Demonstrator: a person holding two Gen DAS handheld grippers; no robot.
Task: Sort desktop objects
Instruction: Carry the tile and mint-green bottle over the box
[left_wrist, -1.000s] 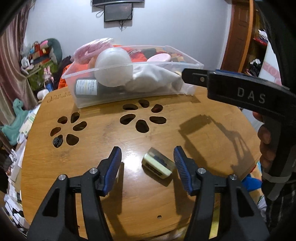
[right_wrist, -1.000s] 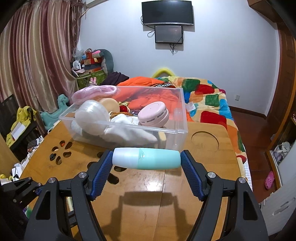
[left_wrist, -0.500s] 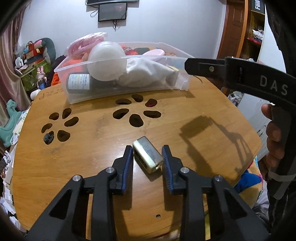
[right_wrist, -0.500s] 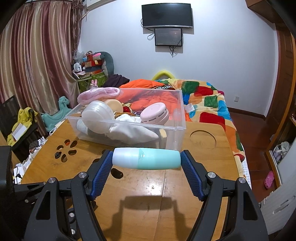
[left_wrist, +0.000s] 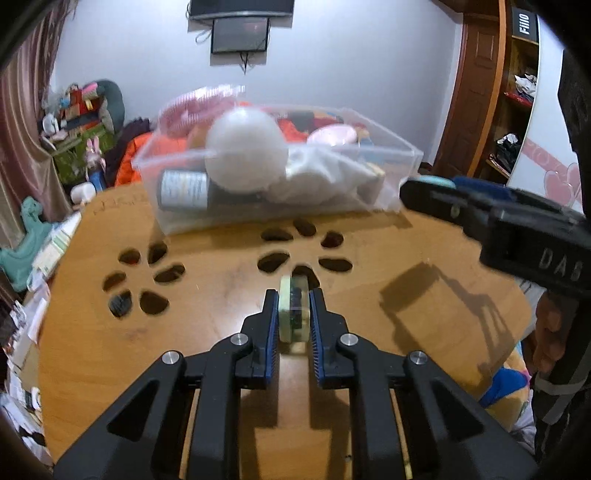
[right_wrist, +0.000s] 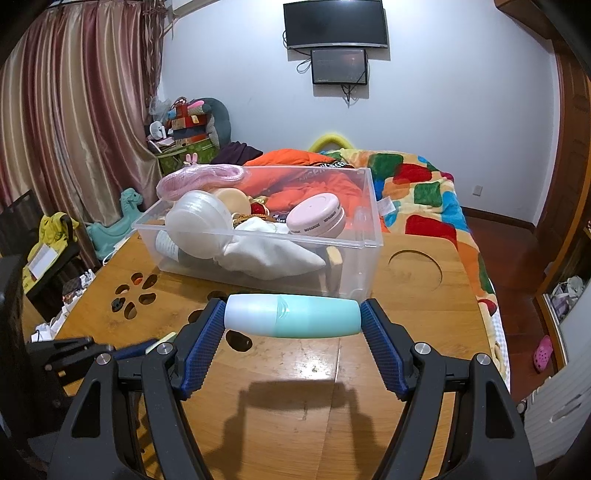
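The left gripper is clenched on a small pale-green block, both blue pads pressed flat against its sides, above the wooden table at 6 o'clock from the paw-print cutouts. The right gripper grasps a teal-and-white bottle crosswise by its two ends, held over the table at 6 o'clock from the clear plastic bin. The bin sits on the far half of the table and holds a white dome lid, a white cloth and a pink round case.

wall TV | striped curtain | patchwork quilt | wooden door
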